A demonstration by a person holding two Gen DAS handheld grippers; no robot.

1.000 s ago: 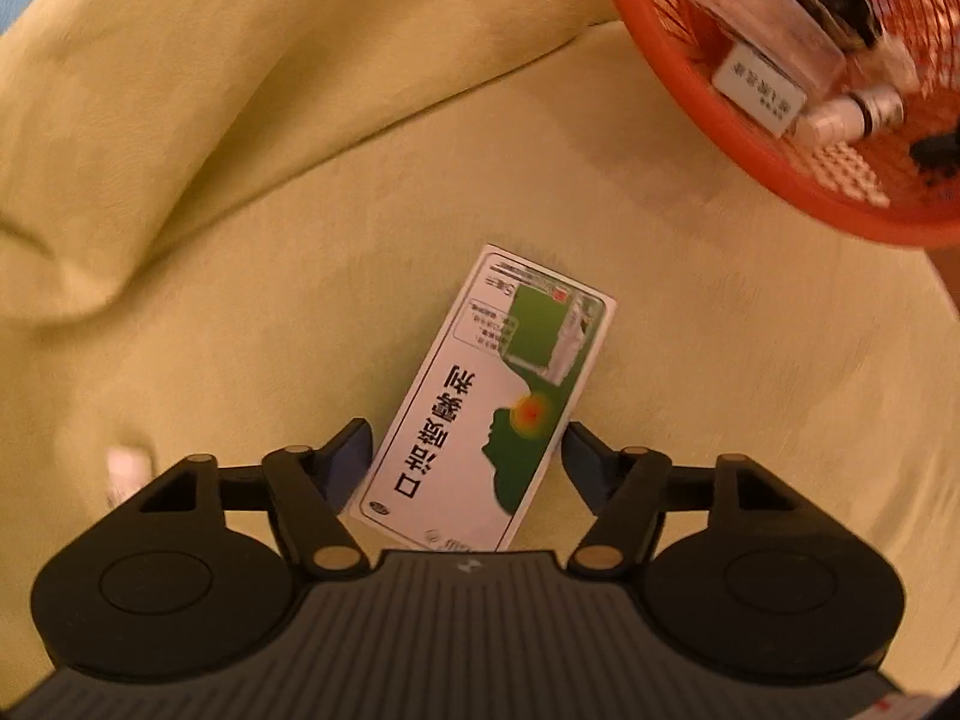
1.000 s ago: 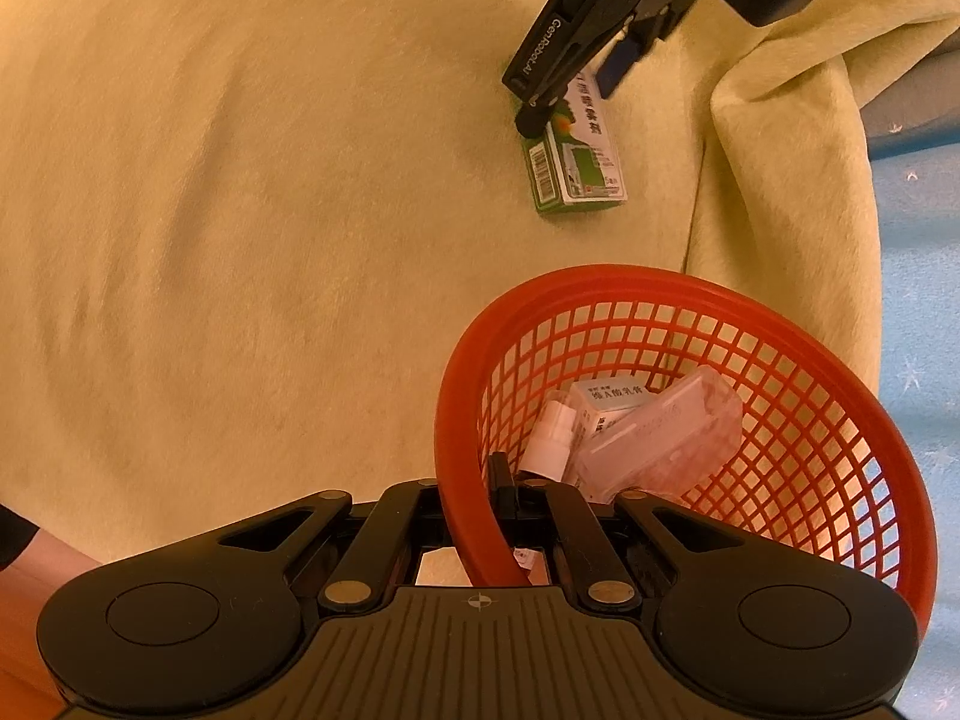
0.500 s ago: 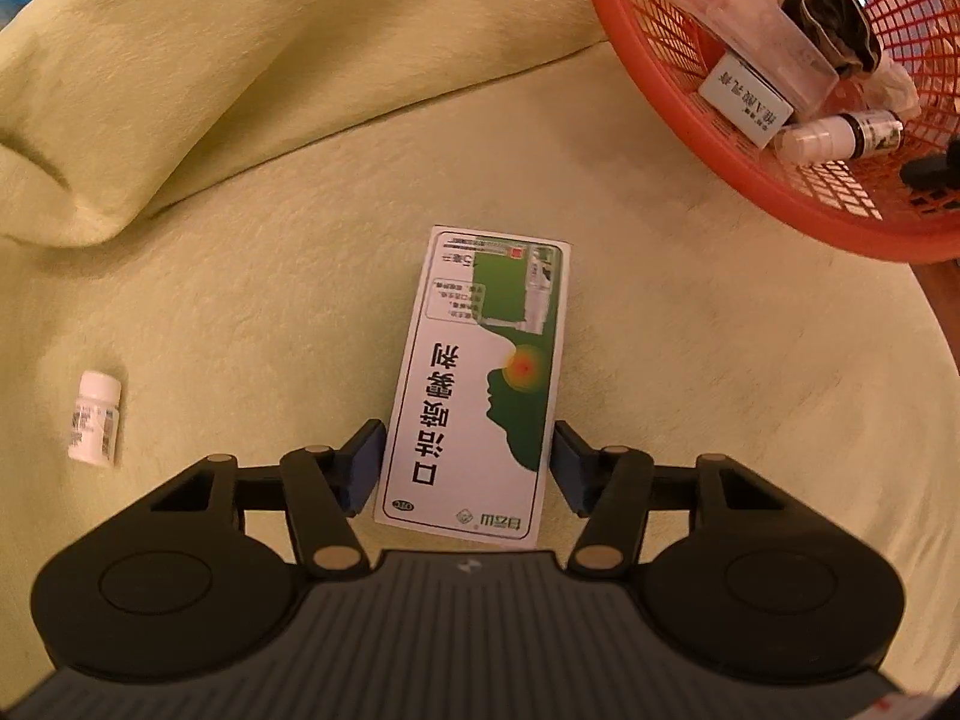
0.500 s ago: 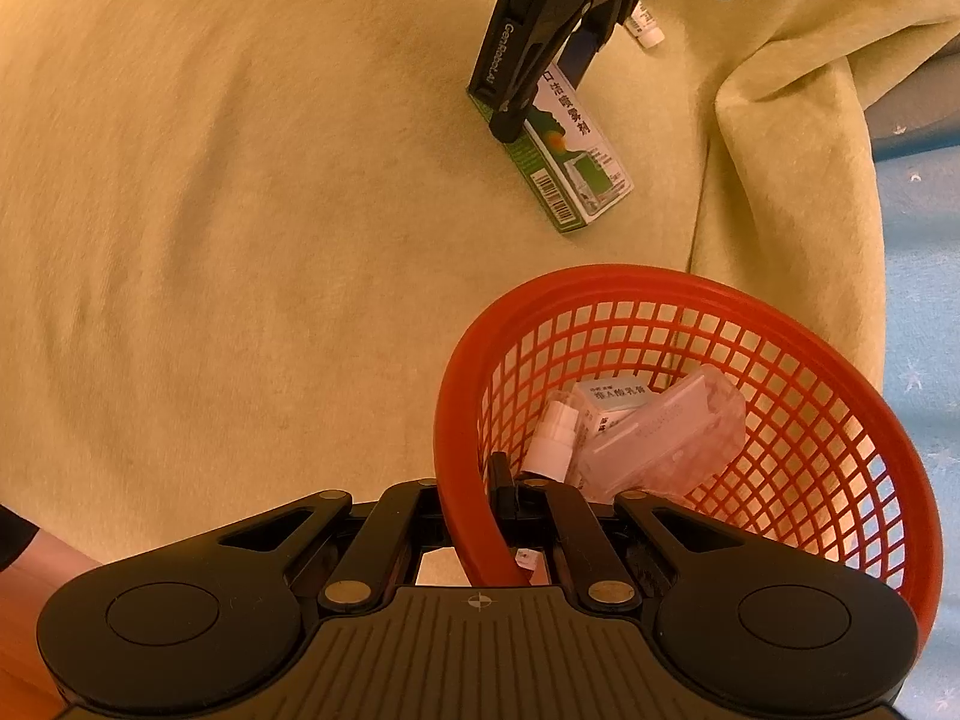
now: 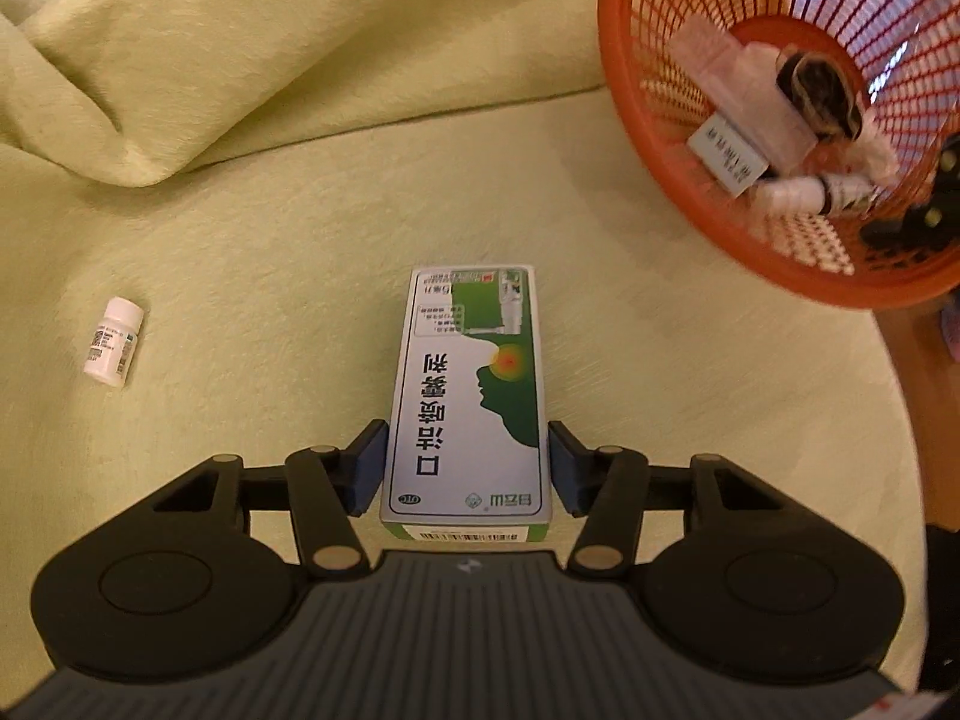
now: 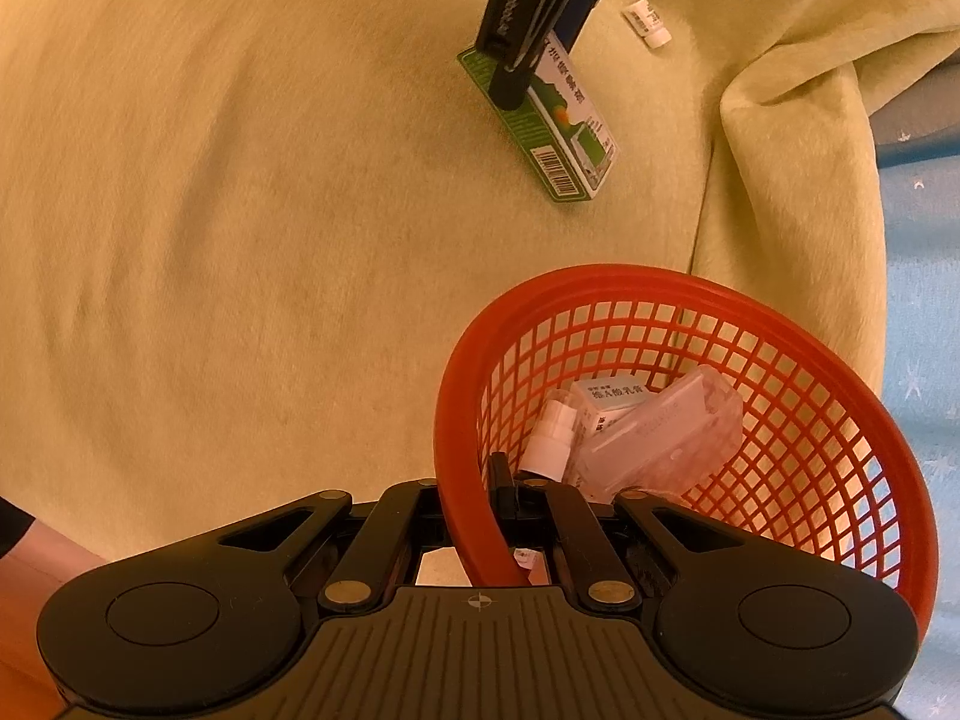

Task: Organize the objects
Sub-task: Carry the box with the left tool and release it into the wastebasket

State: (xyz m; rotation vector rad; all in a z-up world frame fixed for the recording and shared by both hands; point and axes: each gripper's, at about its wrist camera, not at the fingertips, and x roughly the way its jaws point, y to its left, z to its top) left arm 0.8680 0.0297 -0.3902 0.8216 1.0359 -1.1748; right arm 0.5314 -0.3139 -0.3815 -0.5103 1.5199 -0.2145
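A green and white medicine box (image 5: 468, 372) sits lengthwise between my left gripper's blue pads (image 5: 371, 468), and my left gripper (image 5: 467, 471) is shut on its sides. In the right wrist view the same box (image 6: 567, 120) hangs tilted above the yellow blanket. An orange mesh basket (image 5: 648, 138) is at the upper right, holding a spray bottle (image 6: 549, 438), a clear plastic case (image 6: 660, 438) and a small white box. My right gripper (image 6: 501, 492) is shut on the basket's near rim (image 6: 462, 480).
A small white pill bottle (image 5: 114, 342) lies on the blanket to the left of the box. The blanket bunches into a thick fold (image 5: 150, 90) at the far left. A wooden table edge (image 5: 918, 420) shows at the right.
My left gripper has shut on the medicine box and raised it off the blanket, straightening it between the fingers. The basket and right gripper have stayed put.
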